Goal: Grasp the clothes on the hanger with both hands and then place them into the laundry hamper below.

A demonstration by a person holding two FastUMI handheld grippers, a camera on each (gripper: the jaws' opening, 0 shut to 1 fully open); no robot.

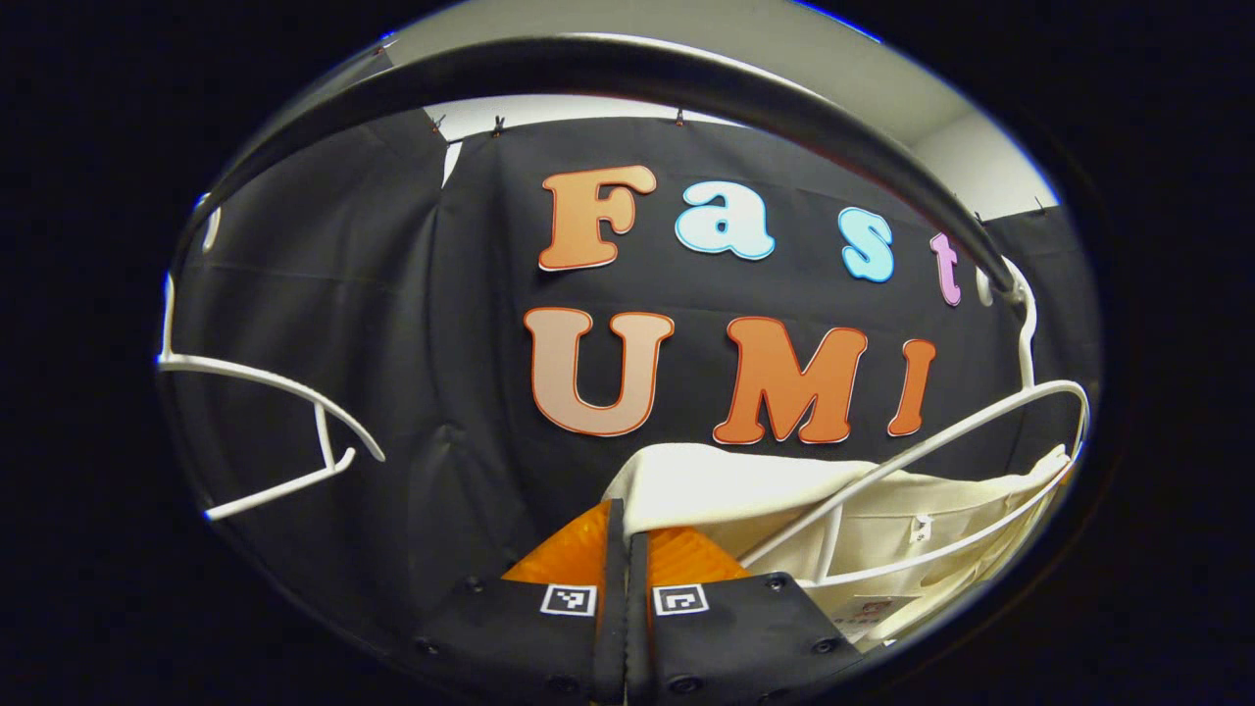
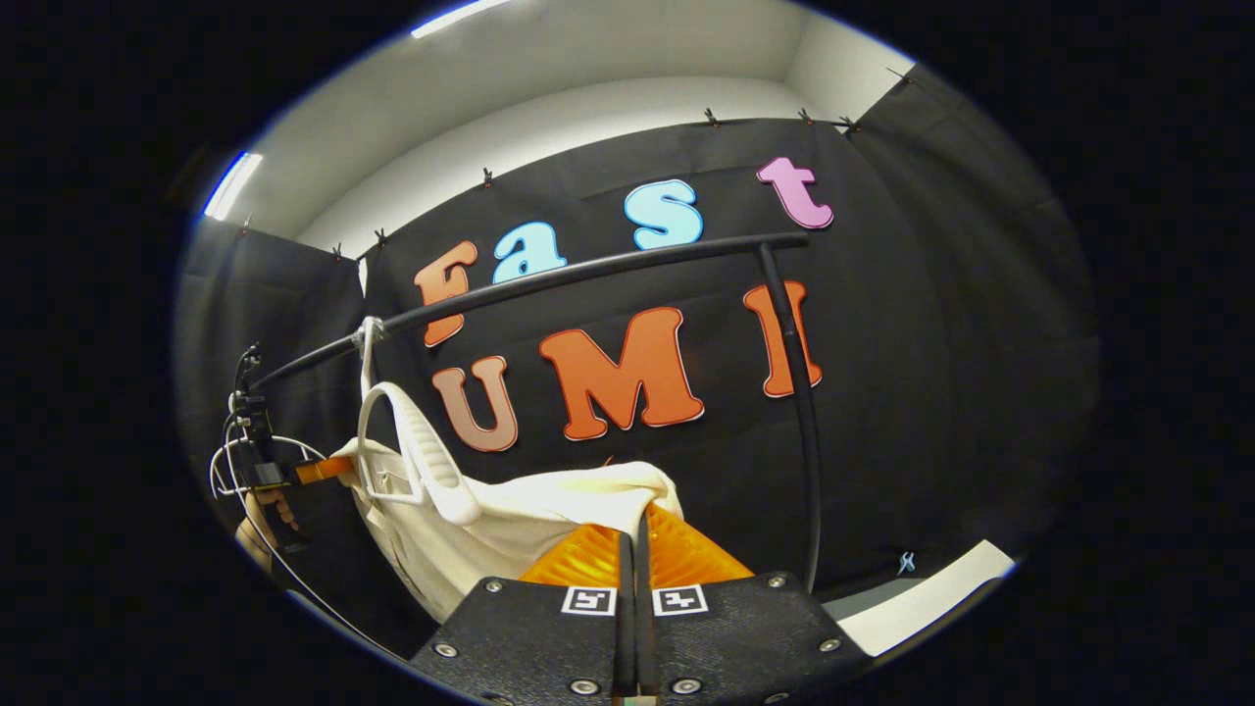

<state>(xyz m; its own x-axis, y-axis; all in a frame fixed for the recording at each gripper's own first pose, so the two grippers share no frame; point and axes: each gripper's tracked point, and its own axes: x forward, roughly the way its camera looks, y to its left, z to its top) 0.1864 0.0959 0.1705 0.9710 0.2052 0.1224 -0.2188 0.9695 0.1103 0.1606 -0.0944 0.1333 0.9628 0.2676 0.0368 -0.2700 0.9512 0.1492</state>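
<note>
In the left gripper view, the left tool (image 1: 625, 549) sits nearest, its two orange fingers (image 1: 564, 559) pressed together with a fold of the cream garment (image 1: 726, 485) pinched at their tips. The garment spreads to the right and hangs on a white hanger (image 1: 941, 446), whose hook catches the black rail (image 1: 686, 83) arching overhead. A second white hanger (image 1: 284, 392) hangs bare at the left. Behind everything is the black cloth wall (image 1: 412, 324), clipped along its top edge under a pale ceiling.

In the right gripper view, the right tool (image 2: 635, 554) is closest, fingers closed on the other end of the same garment (image 2: 549, 500), which drapes leftward from the white hanger (image 2: 422, 461). That hanger hooks onto the rail (image 2: 588, 275), which meets a black upright post (image 2: 804, 422). Far left, a hand (image 2: 270, 515) holds the left tool (image 2: 324, 471) at the garment's edge. A strip of pale floor (image 2: 922, 598) shows at the lower right beneath the cloth wall (image 2: 941, 343).
</note>
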